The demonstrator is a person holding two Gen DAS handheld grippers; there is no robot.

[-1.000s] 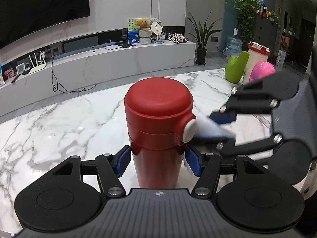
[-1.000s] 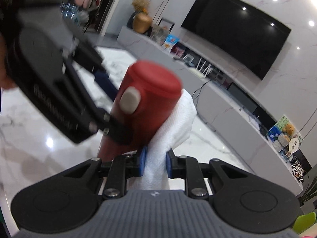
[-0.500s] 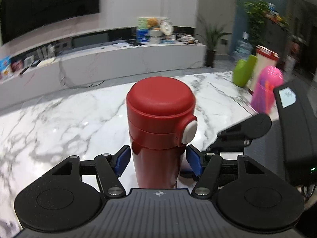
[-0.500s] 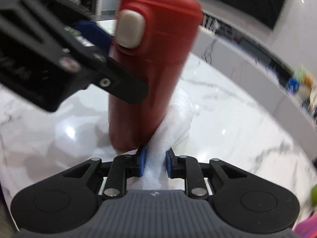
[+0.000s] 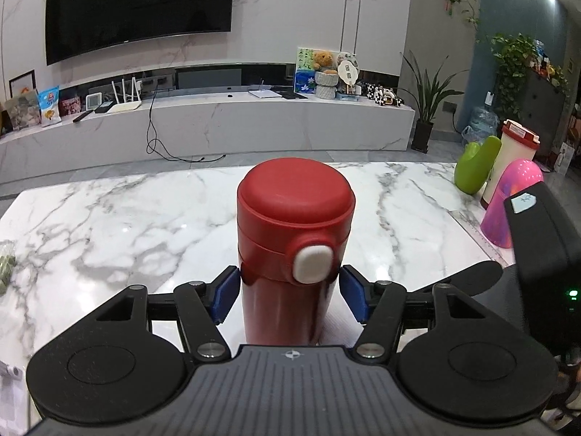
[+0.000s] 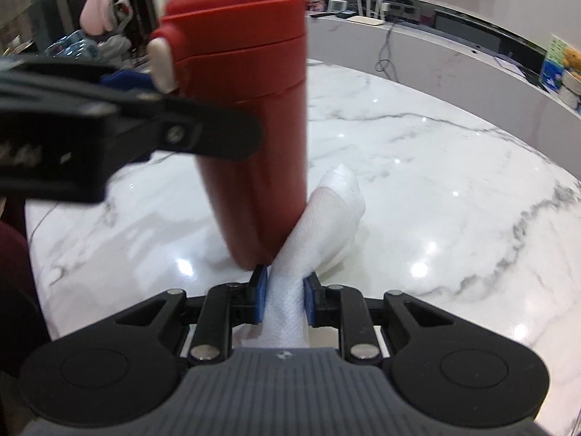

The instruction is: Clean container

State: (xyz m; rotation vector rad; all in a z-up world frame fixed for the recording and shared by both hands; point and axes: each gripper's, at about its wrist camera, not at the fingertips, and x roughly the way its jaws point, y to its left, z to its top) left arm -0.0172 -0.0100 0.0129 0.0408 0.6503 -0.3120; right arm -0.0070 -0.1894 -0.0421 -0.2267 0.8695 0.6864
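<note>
A red flask (image 5: pixel 294 225) with a white push button stands upright on the marble table (image 5: pixel 127 218). My left gripper (image 5: pixel 290 287) has its blue pads against the flask's two sides just under the lid, and its jaws are closing on it. In the right wrist view the flask (image 6: pixel 250 109) leans across the frame with the left gripper (image 6: pixel 127 134) clamped on it. My right gripper (image 6: pixel 283 290) is shut on a twisted white cloth (image 6: pixel 326 210). The cloth rests against the flask's lower side near its base. The right gripper's body (image 5: pixel 537 254) shows at the right edge.
At the table's far right stand a green cup (image 5: pixel 475 167), a white tumbler with a red lid (image 5: pixel 515 152) and a pink cup (image 5: pixel 512 207). A long TV console (image 5: pixel 218 123) runs along the wall beyond the table. A sleeve (image 6: pixel 14 272) shows at the left.
The right gripper has rolled and carried the cloth from the flask's upper side down to its base. The flask's button now faces the left camera more. The left hand has stayed in place.
</note>
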